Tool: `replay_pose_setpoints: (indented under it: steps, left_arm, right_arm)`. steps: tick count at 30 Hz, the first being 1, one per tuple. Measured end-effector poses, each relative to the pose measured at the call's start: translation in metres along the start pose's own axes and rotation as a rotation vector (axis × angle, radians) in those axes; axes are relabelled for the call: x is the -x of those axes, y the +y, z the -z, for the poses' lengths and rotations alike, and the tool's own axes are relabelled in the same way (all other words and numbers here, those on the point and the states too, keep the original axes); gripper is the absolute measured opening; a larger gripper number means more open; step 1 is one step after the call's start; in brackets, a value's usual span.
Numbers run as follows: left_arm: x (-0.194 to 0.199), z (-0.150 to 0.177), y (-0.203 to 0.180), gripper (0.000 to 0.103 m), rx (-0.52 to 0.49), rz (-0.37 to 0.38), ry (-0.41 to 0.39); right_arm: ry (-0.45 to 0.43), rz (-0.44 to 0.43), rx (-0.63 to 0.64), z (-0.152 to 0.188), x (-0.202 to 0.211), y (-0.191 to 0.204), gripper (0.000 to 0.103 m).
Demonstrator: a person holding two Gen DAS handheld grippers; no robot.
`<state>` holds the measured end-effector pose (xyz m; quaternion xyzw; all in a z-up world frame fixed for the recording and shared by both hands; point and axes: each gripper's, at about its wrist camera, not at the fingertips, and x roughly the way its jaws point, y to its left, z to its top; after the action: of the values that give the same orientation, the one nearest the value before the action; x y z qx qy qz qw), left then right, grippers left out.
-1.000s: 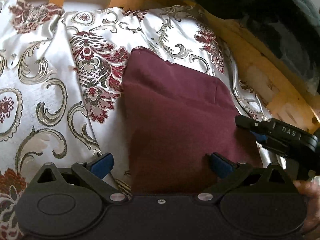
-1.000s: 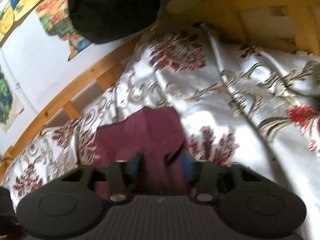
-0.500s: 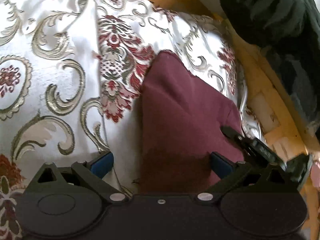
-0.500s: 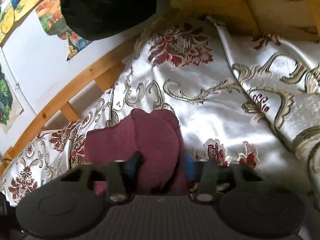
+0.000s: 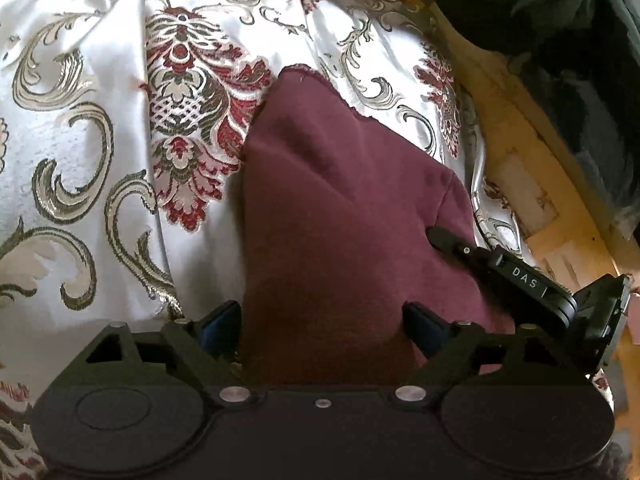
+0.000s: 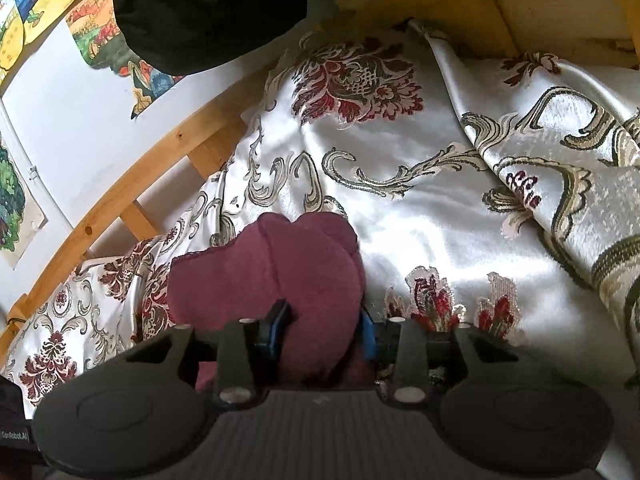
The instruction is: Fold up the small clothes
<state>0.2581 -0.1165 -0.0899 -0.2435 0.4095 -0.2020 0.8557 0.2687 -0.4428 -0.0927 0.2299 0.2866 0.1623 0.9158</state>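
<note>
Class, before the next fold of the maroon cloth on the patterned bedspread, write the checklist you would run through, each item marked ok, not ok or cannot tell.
1. Right gripper clamped on the maroon cloth: ok, its pads pinch a bunched fold.
2. Left gripper gripping the cloth: not ok, jaws have just been closing but stand apart, cloth between them.
3. Cloth lying flat: not ok, creased and bunched.
4. Cloth fully on the bedspread: cannot tell, its near edge is hidden.
5. Grippers clear of each other: ok.

Daylight glares off the satin bedspread (image 6: 420, 216) ahead of each claw; shadow pools just beneath them. Both views are sharp, with fisheye-bent edges.
</note>
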Motion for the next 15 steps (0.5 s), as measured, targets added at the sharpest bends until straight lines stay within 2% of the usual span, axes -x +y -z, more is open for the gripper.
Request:
replay_pose_setpoints:
  steps: [1,2,5,7,10,15]
  left_arm:
    - [0.000,0.000,-0.001,0.080,0.005,0.001,-0.007]
    - [0.001,0.001,-0.003,0.079,0.005,-0.004,-0.014]
    - [0.003,0.000,-0.015,0.072,-0.037,-0.056,-0.031]
    - [0.007,0.000,-0.023,0.064,-0.080,-0.081,-0.042]
    - [0.015,-0.002,-0.036,0.058,-0.154,-0.107,-0.056]
    - [0.034,-0.003,-0.052,0.055,-0.227,-0.116,-0.102]
  right_arm:
    - [0.001,0.004,-0.002,0.000,0.000,0.001,0.041]
    - [0.002,0.008,0.000,0.000,0.000,0.002,0.041]
    - [-0.005,0.006,0.012,-0.001,0.003,0.007,0.031]
    - [-0.026,-0.004,0.026,-0.003,0.008,0.012,0.025]
    - [-0.081,-0.018,0.090,-0.003,0.019,0.027,0.022]
    - [-0.179,-0.060,0.242,-0.003,0.037,0.066,0.021]
